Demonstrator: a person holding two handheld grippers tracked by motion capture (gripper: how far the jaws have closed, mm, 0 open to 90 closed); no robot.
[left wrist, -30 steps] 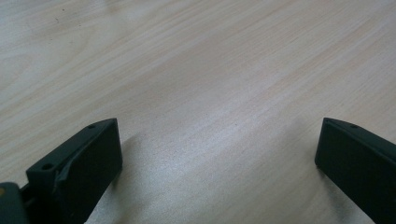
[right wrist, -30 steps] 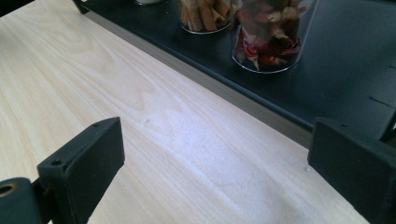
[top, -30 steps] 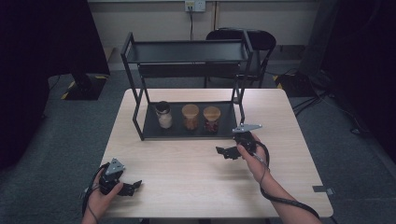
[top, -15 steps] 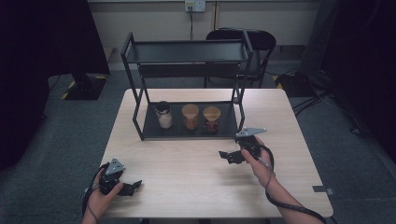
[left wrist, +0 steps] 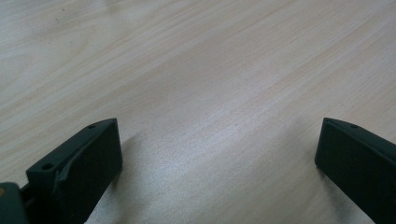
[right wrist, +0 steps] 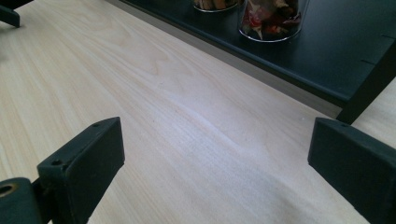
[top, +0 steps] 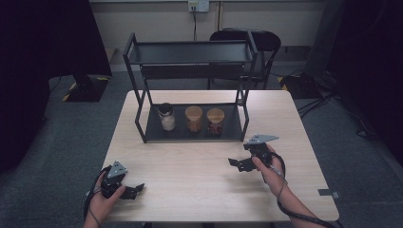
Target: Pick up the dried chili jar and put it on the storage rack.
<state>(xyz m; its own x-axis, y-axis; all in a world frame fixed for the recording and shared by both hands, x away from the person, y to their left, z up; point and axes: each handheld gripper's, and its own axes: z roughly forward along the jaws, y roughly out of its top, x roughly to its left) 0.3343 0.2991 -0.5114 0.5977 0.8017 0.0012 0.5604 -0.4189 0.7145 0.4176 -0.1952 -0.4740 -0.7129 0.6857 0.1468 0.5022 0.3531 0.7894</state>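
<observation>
A black two-tier rack stands at the back of the wooden table. On its bottom shelf sit three glass jars: a black-lidded one with pale contents, and two wooden-lidded ones. My left gripper rests open near the front left corner, nothing between its jaws. My right gripper is open over the bare wood in front of the rack's right end. The right gripper view shows the base of a jar holding reddish pieces on the black shelf.
A black chair stands behind the table. Cables lie on the grey floor at the right. A rack leg stands close to my right gripper's far jaw. Bare tabletop stretches between the two grippers.
My right gripper has drawn back from the rack toward the table's front and a little right. The left gripper has stayed put.
</observation>
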